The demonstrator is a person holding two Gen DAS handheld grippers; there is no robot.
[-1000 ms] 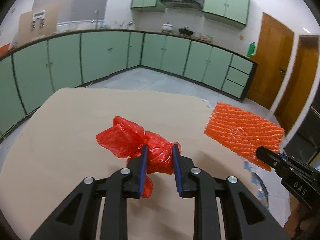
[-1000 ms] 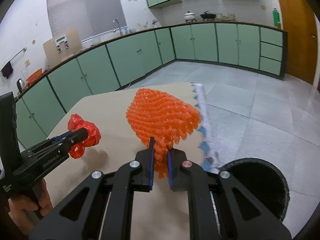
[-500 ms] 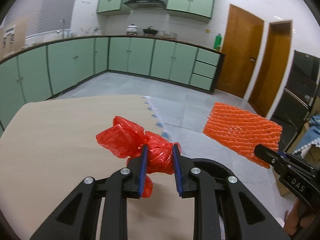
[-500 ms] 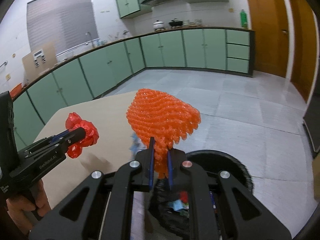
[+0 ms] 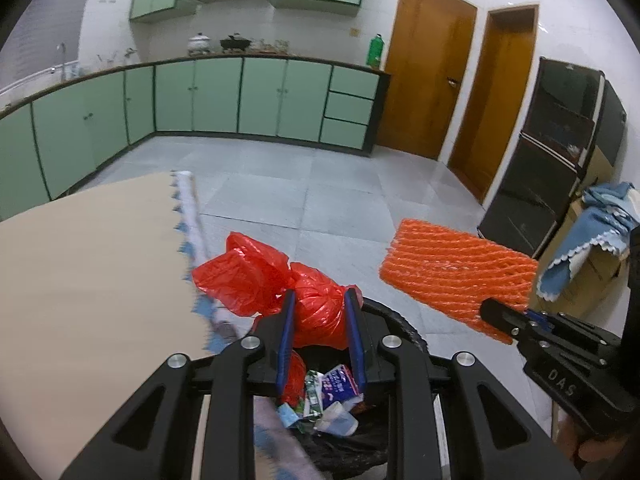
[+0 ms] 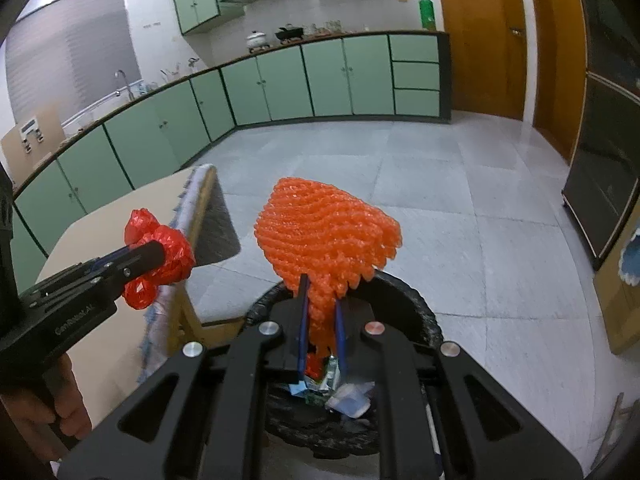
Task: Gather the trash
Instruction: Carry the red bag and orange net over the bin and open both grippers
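Both loads now over bin [image 6: 424,312], red bag [image 5: 316,308] and orange foam net [image 6: 324,240] clamped in jaws.

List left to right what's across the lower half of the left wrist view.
Table → red plastic bag in left gripper → orange foam net in right gripper → blue cloth.

Bin [image 5: 404,322] on the floor, below both grippers; loose wrappers [image 5: 332,396] inside it. Bench [image 5: 88,264] at 9 o'clock of the bin (edges nearly touching). Crumpled bag [image 5: 260,276] held above the bin's 10 o'clock rim, foam net [image 5: 456,272] at its 2 o'clock.
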